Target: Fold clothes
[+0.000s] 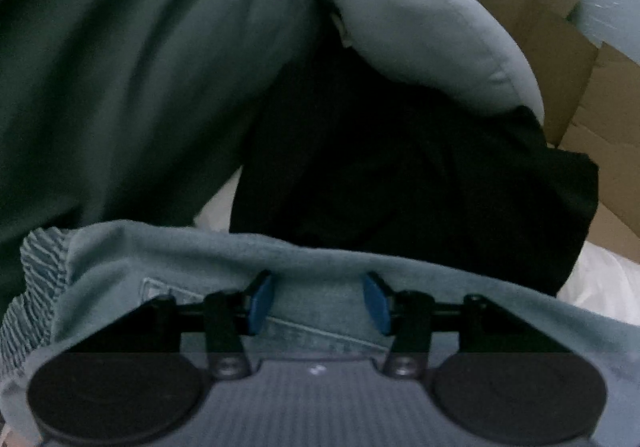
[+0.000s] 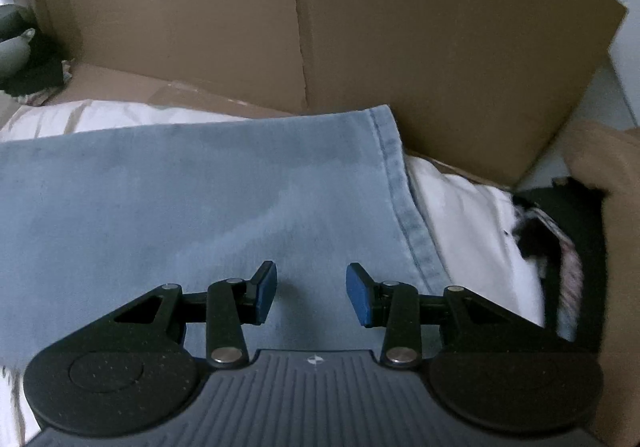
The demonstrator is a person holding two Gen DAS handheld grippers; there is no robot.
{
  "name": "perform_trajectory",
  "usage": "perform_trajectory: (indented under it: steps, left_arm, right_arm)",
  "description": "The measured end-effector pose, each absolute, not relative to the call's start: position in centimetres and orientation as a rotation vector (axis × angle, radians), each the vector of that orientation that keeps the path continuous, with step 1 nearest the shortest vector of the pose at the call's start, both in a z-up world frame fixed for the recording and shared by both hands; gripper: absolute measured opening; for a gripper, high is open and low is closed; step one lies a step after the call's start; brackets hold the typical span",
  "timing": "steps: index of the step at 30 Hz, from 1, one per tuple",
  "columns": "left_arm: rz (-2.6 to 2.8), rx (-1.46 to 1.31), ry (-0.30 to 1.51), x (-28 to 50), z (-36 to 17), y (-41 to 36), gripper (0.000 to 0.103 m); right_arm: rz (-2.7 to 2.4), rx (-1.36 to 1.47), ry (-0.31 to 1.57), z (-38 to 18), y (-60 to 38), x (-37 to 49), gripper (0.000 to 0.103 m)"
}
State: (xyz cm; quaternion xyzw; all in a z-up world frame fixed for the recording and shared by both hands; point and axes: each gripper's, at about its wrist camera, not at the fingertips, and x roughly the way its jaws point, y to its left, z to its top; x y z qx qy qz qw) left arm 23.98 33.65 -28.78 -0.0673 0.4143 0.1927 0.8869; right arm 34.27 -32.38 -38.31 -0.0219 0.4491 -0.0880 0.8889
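A pair of light blue jeans [image 1: 200, 255] is bunched up around my left gripper [image 1: 318, 301]. Its gathered elastic waistband [image 1: 40, 267] hangs at the left. A thick fold of the denim fills the gap between the blue pads [image 1: 260, 303], and the gripper is shut on it. In the right wrist view a leg of the jeans [image 2: 180, 199] spreads out ahead, with its stitched hem [image 2: 396, 167] at the right. My right gripper [image 2: 312, 293] stands half closed with denim between its pads. The cloth looks sharp while the surroundings blur, so it appears held.
A brown cardboard box [image 2: 400, 27] stands close behind the jeans. White bedding [image 2: 460, 215] lies under them. A dark green cloth [image 1: 140, 67], a pale blue cushion [image 1: 420, 39] and a black garment [image 1: 400, 187] crowd the left. A patterned black and pink item [image 2: 560, 247] lies at the right.
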Motion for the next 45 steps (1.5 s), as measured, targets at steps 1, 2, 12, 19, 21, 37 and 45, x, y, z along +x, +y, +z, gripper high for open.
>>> perform_trajectory:
  steps: [1, 2, 12, 19, 21, 37, 45]
  left_arm:
    - [0.403, -0.131, 0.864, 24.0, -28.5, 33.4, 0.055]
    - [0.401, -0.127, 0.864, 24.1, -28.3, 33.1, 0.056]
    - [0.294, -0.116, 0.856, 22.9, -25.9, 27.3, 0.084]
    - [0.052, -0.138, 0.936, 21.0, -25.8, 20.6, 0.087]
    - [-0.01, -0.119, 0.952, 20.4, -26.0, 19.1, 0.087]
    - [-0.363, -0.001, 1.023, 17.4, -26.8, 8.7, 0.088]
    - [-0.434, -0.001, 1.041, 16.7, -27.3, 6.0, 0.088]
  right_arm:
    - [-0.184, -0.042, 0.929, -38.0, -32.4, 33.7, 0.045]
    - [-0.19, -0.033, 0.925, -37.8, -32.5, 33.1, 0.045]
    - [-0.29, 0.033, 0.916, -37.0, -33.4, 28.9, 0.045]
    - [-0.295, 0.21, 0.89, -37.7, -35.4, 28.1, 0.045]
    - [-0.292, 0.269, 0.882, -37.8, -35.9, 28.2, 0.045]
    - [-0.186, 0.484, 0.851, -37.7, -37.1, 29.4, 0.004]
    - [-0.226, 0.534, 0.853, -38.5, -37.4, 30.2, 0.015]
